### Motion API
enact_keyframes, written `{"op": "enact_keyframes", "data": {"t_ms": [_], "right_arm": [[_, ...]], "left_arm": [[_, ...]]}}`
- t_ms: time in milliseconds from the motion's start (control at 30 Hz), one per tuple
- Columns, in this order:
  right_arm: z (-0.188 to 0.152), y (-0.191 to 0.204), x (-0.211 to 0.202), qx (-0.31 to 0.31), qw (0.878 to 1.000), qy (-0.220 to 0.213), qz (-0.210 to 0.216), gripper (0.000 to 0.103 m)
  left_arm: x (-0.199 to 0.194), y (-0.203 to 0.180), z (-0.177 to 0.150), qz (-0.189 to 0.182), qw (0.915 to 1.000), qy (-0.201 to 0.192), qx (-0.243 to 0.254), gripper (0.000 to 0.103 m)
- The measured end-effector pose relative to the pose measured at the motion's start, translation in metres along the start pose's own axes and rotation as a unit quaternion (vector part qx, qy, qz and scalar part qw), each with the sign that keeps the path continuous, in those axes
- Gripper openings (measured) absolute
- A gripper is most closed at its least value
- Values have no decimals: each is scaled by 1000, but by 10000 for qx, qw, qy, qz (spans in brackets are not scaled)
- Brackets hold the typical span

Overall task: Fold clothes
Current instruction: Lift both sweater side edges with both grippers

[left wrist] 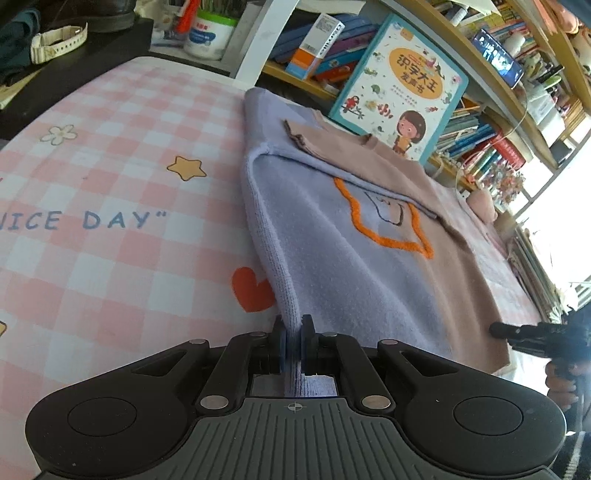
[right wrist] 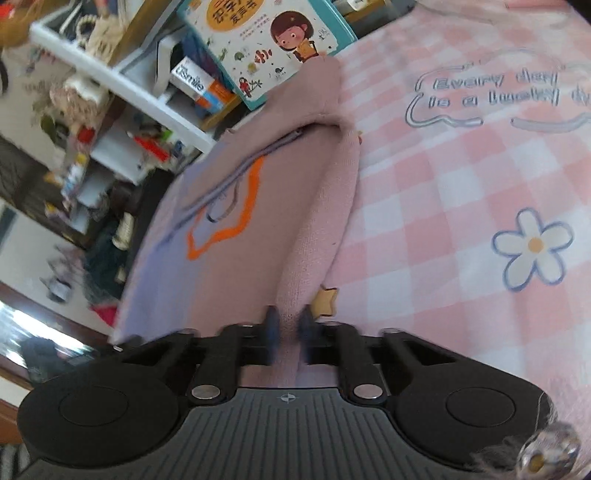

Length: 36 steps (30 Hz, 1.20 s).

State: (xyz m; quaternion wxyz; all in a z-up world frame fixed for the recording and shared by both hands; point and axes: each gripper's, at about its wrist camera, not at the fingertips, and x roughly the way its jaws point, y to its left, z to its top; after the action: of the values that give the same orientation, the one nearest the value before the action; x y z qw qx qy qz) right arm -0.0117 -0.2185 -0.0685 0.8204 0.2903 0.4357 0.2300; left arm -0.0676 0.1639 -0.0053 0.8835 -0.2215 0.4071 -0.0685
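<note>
A knit sweater (left wrist: 332, 240), lavender on one half and dusty pink on the other with an orange outline motif, lies on a pink checked bed sheet (left wrist: 110, 166). Its sleeves are folded in over the body. My left gripper (left wrist: 294, 332) is shut on the sweater's lavender side edge near the hem. My right gripper (right wrist: 289, 325) is shut on the pink side edge of the sweater (right wrist: 229, 192), which rises in a ridge toward the shoulder. The right gripper also shows at the right edge of the left wrist view (left wrist: 495, 329).
A children's picture book (left wrist: 399, 88) leans against crowded bookshelves (left wrist: 491, 122) just beyond the sweater's collar. A black side table with a watch (left wrist: 55, 40) and a white tub (left wrist: 207, 33) stands at the bed's far left. The sheet (right wrist: 480, 184) spreads to the right.
</note>
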Motion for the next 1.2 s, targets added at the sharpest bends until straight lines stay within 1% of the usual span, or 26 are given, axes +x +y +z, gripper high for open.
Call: {"op": "enact_keyframes", "data": {"t_ms": [100, 267, 367, 533, 633, 700, 800, 867, 1100, 1200], "right_arm": [[-7, 1, -6, -64, 9998, -120, -136, 8], [-27, 3, -22, 48, 9990, -257, -357, 8], [-37, 4, -27, 134, 9988, -303, -352, 8], [-47, -1, -33, 363, 9988, -276, -203, 9], [-50, 2, -37, 350, 9990, -209, -185, 9], [-53, 2, -38, 367, 9991, -143, -142, 12], [-58, -3, -42, 548, 9985, -65, 31, 14], [-61, -6, -43, 652, 9978, -35, 139, 14], [-69, 0, -37, 678, 9963, 183, 493, 20], [-70, 4, -37, 588, 9968, 238, 492, 20]], "left_arm": [[0, 0, -1, -52, 10000, 32, 9, 5], [1, -3, -3, -207, 9995, 148, 208, 5], [0, -4, -4, -243, 9991, 186, 277, 5], [-6, -5, -10, -247, 9987, 256, 365, 5], [-10, -5, -14, -288, 9984, 315, 360, 5], [-11, -3, -16, -418, 9977, 400, 349, 6], [-10, 3, -16, -699, 9959, 534, 226, 8], [-9, 6, -16, -813, 9949, 570, 157, 8], [-6, 15, -12, -1029, 9925, 663, -49, 9], [-5, 14, -9, -1038, 9921, 705, 10, 10]]}}
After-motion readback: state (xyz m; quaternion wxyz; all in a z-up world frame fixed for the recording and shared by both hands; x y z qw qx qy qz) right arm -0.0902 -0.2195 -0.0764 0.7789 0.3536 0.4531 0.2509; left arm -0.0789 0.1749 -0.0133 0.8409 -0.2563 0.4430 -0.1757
